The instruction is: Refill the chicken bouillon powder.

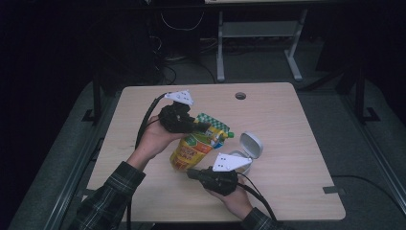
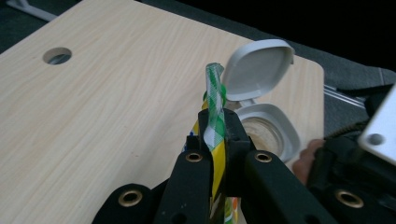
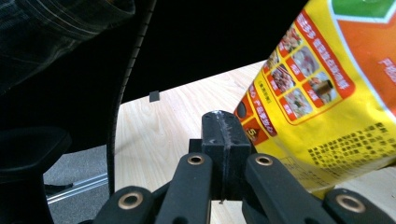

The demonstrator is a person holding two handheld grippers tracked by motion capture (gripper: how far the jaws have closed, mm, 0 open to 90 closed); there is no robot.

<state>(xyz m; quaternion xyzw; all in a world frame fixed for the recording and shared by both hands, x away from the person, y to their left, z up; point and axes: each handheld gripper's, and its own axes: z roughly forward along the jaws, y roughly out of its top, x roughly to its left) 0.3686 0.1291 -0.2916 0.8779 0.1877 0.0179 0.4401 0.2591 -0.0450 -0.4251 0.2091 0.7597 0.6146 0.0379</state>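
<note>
High view: my left gripper (image 1: pixel 203 126) pinches the green-checked top edge of the yellow spouted pouch (image 1: pixel 194 146), holding it tilted over the middle of the wooden table (image 1: pixel 287 120). My right gripper (image 1: pixel 191 173) sits near me, just below the pouch's bottom end, jaws pressed together. A grey flip-lid container (image 1: pixel 249 149) stands open just right of the pouch, beside my right gripper's plate.

Left gripper view: my jaws clamp on the pouch (image 2: pixel 214 116) at its checked seal, which sticks up between the fingertips (image 2: pixel 236 133). Beyond it is the container (image 2: pixel 266 126), lid up, with something brownish inside. A cable hole (image 2: pixel 57 55) is far left in the tabletop.

Right gripper view: my right gripper (image 3: pixel 224 126) is closed with nothing between the pads. The pouch (image 3: pixel 327 102) hangs at the right, just beside the jaws; I can't tell if it touches them. A plaid sleeve (image 3: pixel 51 28) is at top left.
</note>
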